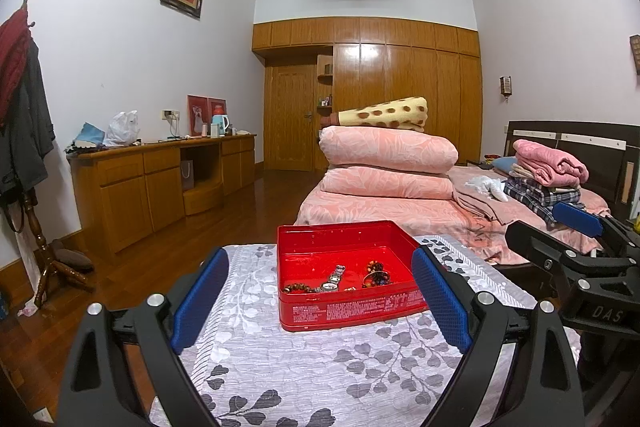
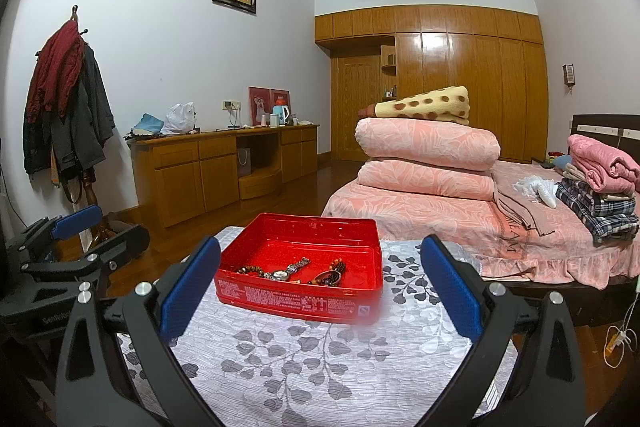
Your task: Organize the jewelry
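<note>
A red tin box (image 1: 352,311) (image 2: 288,297) stands on a table with a grey leaf-patterned cloth (image 1: 304,367) (image 2: 304,359). Inside it lie a silver wristwatch (image 1: 334,279) (image 2: 286,270), a brown bead bracelet (image 1: 298,289) (image 2: 250,270) and a coloured bead bracelet (image 1: 376,275) (image 2: 330,273). My left gripper (image 1: 320,303) is open and empty, its blue pads either side of the box's near wall. My right gripper (image 2: 320,295) is open and empty just before the box. Each gripper shows at the edge of the other's view.
A bed (image 2: 500,223) with folded pink quilts (image 1: 386,163) and stacked clothes (image 2: 600,187) stands beyond the table on the right. A wooden desk (image 1: 160,183) lines the left wall. A coat rack (image 2: 68,99) stands at the left. Wardrobes (image 2: 440,79) fill the far wall.
</note>
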Available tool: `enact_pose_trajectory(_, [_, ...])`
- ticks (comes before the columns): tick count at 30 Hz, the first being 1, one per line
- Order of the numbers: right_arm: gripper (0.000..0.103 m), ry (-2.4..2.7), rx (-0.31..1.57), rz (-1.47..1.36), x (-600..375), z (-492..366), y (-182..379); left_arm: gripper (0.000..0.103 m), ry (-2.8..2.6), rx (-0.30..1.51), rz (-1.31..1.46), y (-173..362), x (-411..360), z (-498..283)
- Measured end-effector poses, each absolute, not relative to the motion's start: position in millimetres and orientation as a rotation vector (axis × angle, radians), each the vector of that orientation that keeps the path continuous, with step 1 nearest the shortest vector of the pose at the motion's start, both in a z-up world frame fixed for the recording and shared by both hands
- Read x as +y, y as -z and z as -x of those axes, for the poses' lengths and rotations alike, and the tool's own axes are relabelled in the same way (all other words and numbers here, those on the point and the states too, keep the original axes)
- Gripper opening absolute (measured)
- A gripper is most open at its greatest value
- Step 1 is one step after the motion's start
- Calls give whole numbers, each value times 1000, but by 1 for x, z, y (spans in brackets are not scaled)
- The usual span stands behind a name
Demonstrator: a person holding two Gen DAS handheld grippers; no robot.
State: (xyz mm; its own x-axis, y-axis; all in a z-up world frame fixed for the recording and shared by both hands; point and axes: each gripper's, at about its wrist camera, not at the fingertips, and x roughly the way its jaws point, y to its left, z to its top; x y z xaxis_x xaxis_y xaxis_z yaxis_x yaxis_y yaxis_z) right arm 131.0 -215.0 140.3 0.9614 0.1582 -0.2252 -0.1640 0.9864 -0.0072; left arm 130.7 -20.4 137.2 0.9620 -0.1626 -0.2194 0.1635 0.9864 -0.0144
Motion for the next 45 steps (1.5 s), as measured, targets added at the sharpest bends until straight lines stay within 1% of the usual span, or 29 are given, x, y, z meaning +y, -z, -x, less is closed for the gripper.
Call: enact_pose_trajectory(45, [97, -159, 243, 27, -215, -131, -128, 91, 164, 235, 12, -130, -21, -136])
